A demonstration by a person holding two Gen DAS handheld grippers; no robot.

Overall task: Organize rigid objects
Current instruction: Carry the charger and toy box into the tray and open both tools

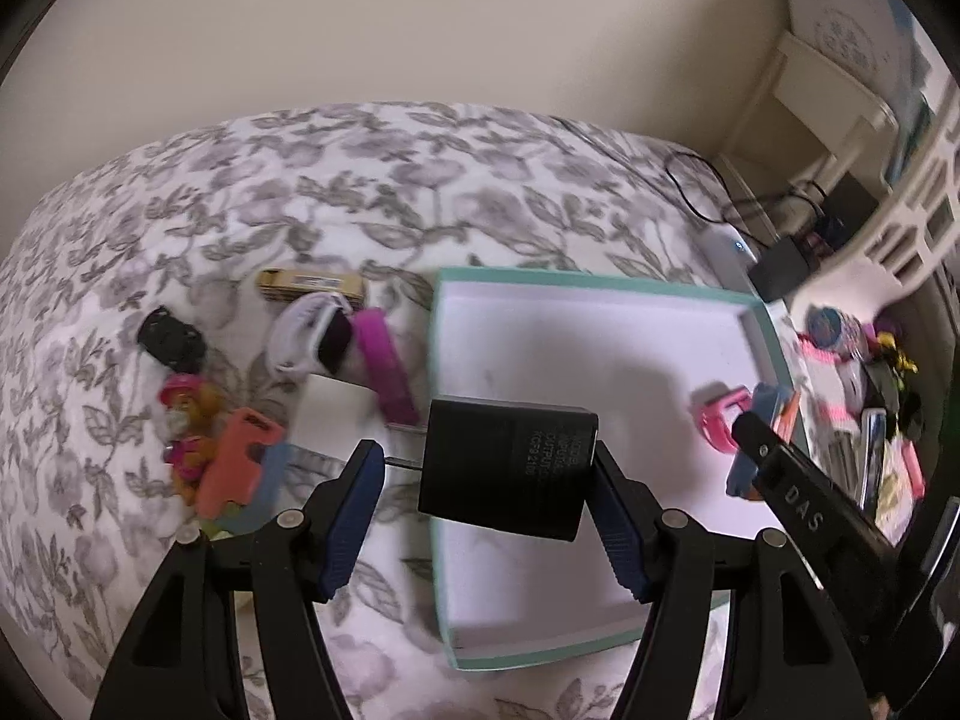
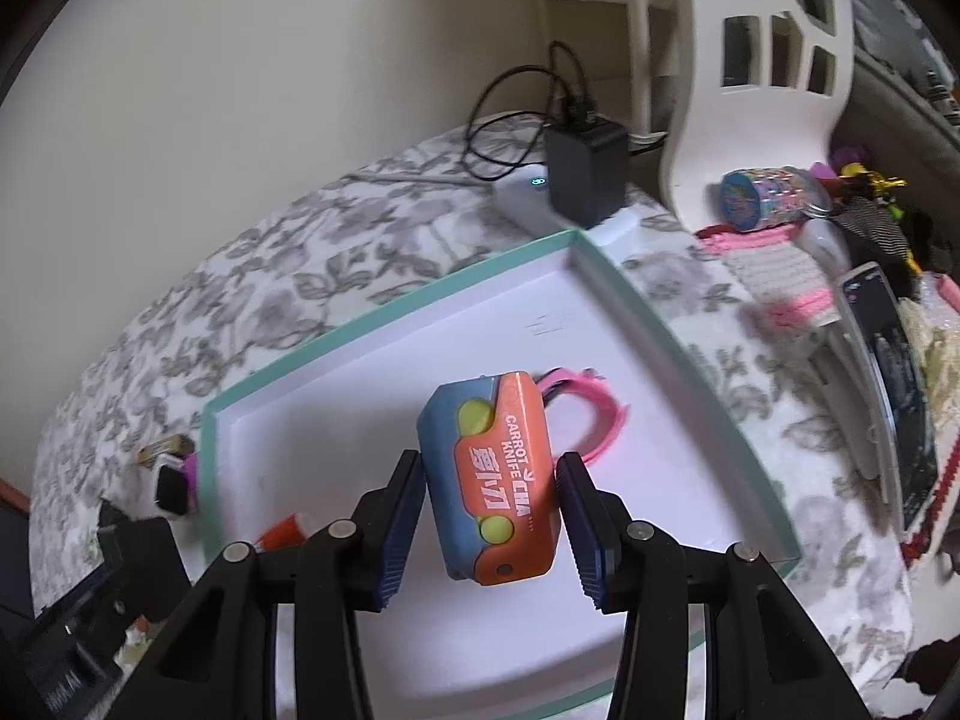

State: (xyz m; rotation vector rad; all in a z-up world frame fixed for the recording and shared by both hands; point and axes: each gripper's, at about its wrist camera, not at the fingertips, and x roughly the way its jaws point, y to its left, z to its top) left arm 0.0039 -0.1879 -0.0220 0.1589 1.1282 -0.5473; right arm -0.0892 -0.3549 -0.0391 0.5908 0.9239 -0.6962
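While the left wrist view looks down on a floral bedspread (image 1: 336,180), the left claw (image 1: 486,468) grips a black power adapter (image 1: 507,468) between its blue pads. The adapter's two prongs point toward the left of the frame, so its long axis runs left to right; small white print on its right end is too blurred to read beyond "OUTPUT". It hangs over the left rim of a shallow teal-edged box (image 1: 600,285) at centre frame. At the right edge the other claw's black finger bears the letters "DAS". Left of the box lie a magenta bar (image 1: 384,366), a white watch (image 1: 312,339) and a coral-coloured toy knife (image 1: 240,456).

In the right wrist view, the right claw (image 2: 489,516) is clamped on an orange-and-blue toy knife (image 2: 495,480) — its long axis runs roughly top to bottom, tilted slightly. White lettering reads "CARROT KNIFE CHA", with Chinese characters beside it. It is held above the white floor of the box, at centre frame, and a pink band (image 2: 591,420) lies in the box just behind it. A black charger block (image 2: 585,171) sits beyond the box's far corner, upper centre.
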